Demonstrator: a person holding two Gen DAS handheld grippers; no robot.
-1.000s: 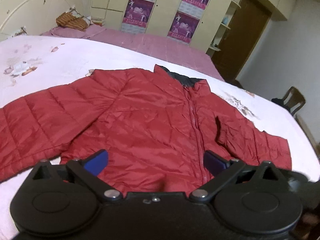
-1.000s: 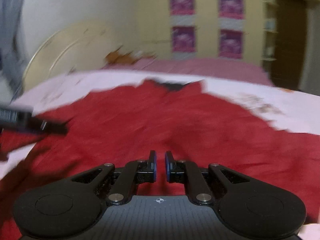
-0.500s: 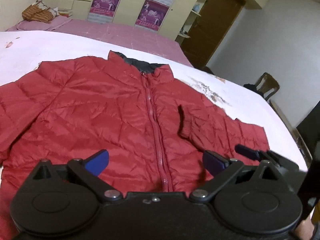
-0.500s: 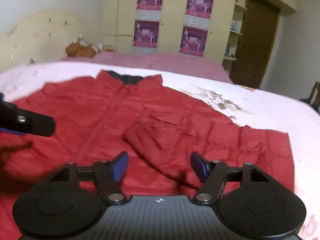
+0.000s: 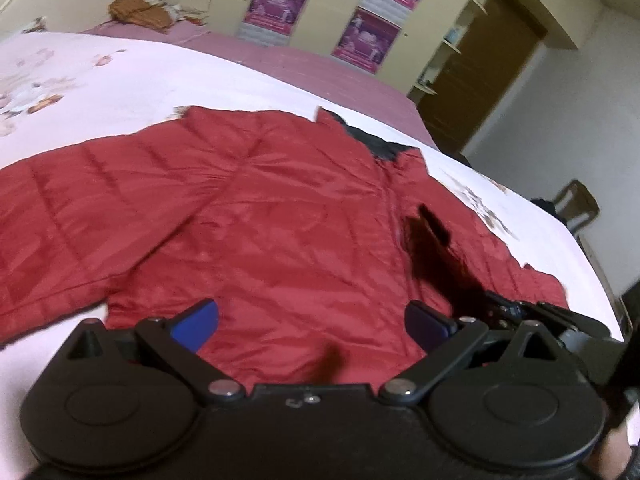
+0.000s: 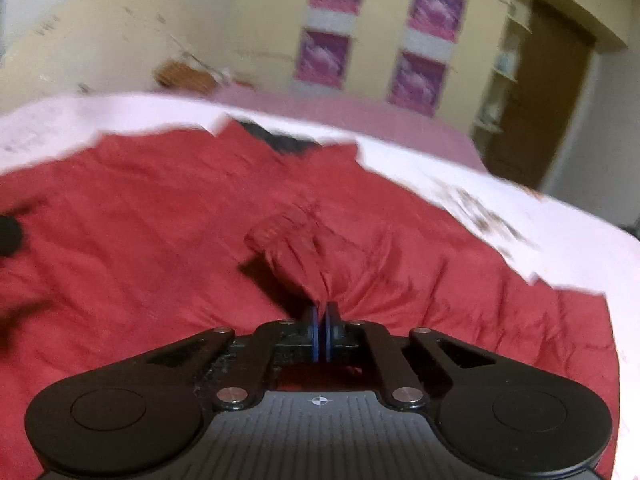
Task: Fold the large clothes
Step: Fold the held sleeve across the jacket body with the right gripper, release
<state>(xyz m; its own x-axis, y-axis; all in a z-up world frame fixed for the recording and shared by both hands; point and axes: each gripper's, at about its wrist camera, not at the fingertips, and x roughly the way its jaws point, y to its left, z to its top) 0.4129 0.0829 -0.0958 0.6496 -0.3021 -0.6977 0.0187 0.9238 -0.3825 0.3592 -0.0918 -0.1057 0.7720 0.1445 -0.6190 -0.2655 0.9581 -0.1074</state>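
This was a home bedroom. A wide bed under a white floral-print sheet (image 5: 120,80) filled the foreground, with a pink bedspread (image 5: 304,68) beyond at twelve o'clock. Cream wardrobe doors carrying purple posters (image 5: 276,4) lined the back wall, a brown wooden door (image 5: 492,76) stood at two o'clock, a wooden chair (image 5: 576,204) at three.

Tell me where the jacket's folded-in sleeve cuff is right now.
In the right wrist view the cuff lies on the red jacket chest, just ahead of the right gripper, which pinches the sleeve.
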